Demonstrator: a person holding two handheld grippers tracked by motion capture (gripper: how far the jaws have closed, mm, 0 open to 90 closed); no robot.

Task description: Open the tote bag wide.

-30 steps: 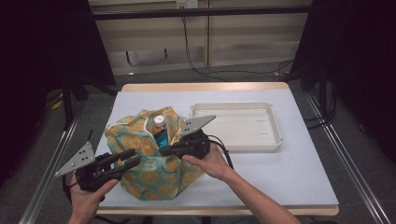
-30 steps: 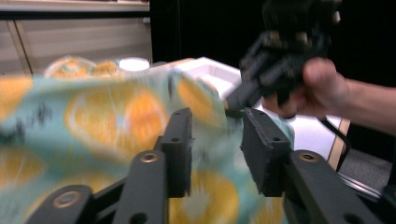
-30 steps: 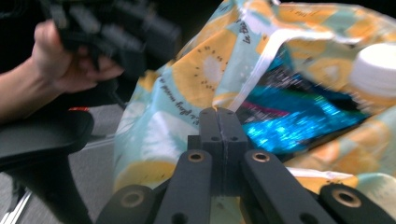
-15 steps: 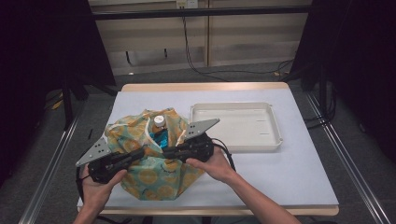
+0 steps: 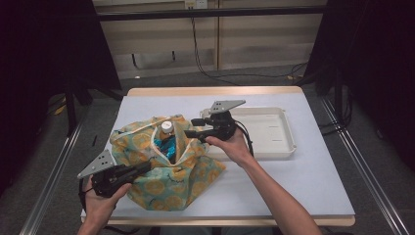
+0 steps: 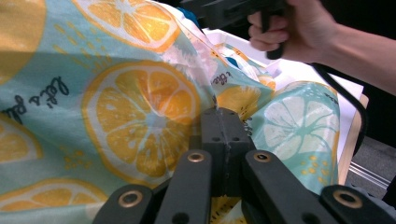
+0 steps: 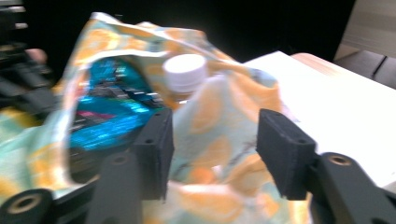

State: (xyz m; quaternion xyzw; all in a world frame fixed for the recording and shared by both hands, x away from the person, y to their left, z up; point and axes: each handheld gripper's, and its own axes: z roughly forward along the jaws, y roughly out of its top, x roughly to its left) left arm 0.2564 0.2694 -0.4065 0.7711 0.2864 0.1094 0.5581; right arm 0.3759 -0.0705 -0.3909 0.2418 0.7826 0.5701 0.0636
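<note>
The lemon-print bag [image 5: 164, 166] is slumped at the lower left of the bench [image 5: 303, 186], its near edge pinched by the pressed-together left tongs [image 5: 142, 167], seemingly to keep the mouth spread. The right tongs [image 5: 188, 128], which have just been opening, are held spread and empty by the white-capped bottle [image 5: 167, 128], probably for reaching in.

A lab-like recording bay — black curtains [image 5: 44, 58], metal floor rails [image 5: 362, 152], loose cables [image 5: 235, 73] behind a white table [image 5: 303, 196].
</note>
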